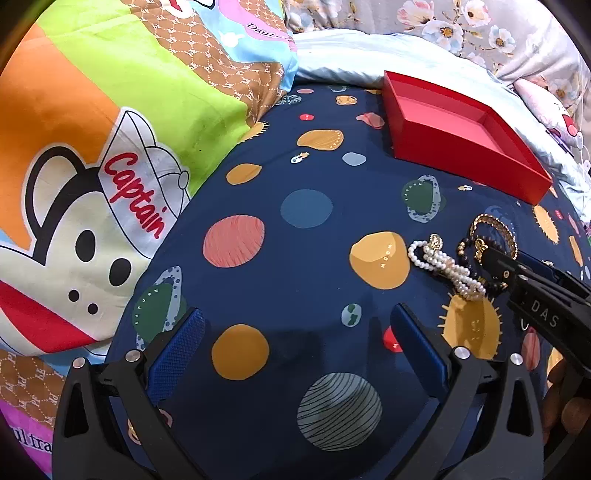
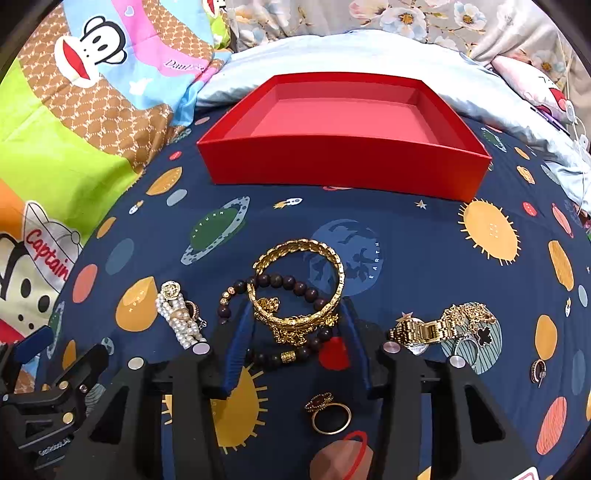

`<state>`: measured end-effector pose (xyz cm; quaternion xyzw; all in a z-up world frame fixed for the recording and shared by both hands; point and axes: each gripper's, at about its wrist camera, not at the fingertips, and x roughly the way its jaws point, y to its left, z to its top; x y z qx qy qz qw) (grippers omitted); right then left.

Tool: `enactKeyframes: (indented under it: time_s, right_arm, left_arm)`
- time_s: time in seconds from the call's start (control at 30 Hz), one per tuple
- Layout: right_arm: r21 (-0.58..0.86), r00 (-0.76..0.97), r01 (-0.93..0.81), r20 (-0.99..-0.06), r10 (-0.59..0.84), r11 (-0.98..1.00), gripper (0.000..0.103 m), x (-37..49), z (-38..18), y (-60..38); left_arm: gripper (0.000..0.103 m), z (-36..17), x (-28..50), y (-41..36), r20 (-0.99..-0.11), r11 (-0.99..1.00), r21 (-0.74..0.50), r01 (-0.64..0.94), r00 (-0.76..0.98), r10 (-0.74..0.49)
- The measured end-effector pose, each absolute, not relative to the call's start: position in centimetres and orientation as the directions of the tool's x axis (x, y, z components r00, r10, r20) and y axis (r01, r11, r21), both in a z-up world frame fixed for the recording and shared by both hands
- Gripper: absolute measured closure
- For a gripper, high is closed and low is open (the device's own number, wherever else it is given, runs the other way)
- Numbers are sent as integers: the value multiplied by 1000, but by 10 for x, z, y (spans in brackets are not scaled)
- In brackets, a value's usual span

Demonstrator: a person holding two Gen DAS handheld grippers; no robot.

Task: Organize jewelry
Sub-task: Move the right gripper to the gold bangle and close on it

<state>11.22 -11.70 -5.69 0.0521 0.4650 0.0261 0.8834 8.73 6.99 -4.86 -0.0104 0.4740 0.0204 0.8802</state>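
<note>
Navy bedsheet [image 2: 413, 258] printed with planets, suns and rockets covers the bed; a cartoon-monkey quilt [image 1: 92, 155] lies along its left edge, and a pale blue pillow [image 2: 369, 51] and floral fabric [image 2: 424, 14] lie along its far edge. An open red box [image 2: 343, 162], with nothing visible inside, sits on the sheet toward the far edge, just in front of the pillow. The jewelry is grouped on the near half of the sheet, well apart from the box. A gold bangle [image 2: 334, 264] lies overlapping a dark wooden bead bracelet [image 2: 295, 284], with a gold chain [image 2: 291, 328] bunched at the bangle's near side. The right gripper [image 2: 297, 339] has its blue-padded jaws moderately spread on either side of this group; the bangle, chain and beads lie between the pads, and whether the pads touch them cannot be told. A pearl bracelet [image 2: 181, 321] with a gold clasp lies just to the left, near a small dark earring [image 2: 192, 308]. A gold watch [image 2: 421, 330], a gold necklace [image 2: 469, 314] with a black clover pendant [image 2: 484, 334] and another dark earring [image 2: 537, 369] lie toward the right edge. A gold ring [image 2: 328, 413] lies nearest the camera. The left gripper [image 1: 295, 325] is spread wide over bare sheet left of the pearls, gripping nothing.
</note>
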Motion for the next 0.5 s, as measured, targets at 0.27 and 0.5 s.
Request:
enactKeyframes:
  time_s: [0.27,0.5]
  right_arm:
    - [129,612,17,-786,92,992,60,99,-39,-129]
    - [128,582,26,-808,89,991,94,81,-38,-146]
  left_arm:
    - [5,-43,90,58,-837,998,-51,-24,547,-30]
    - [5,-39,97,34,-832,997,-78,20,549,-76]
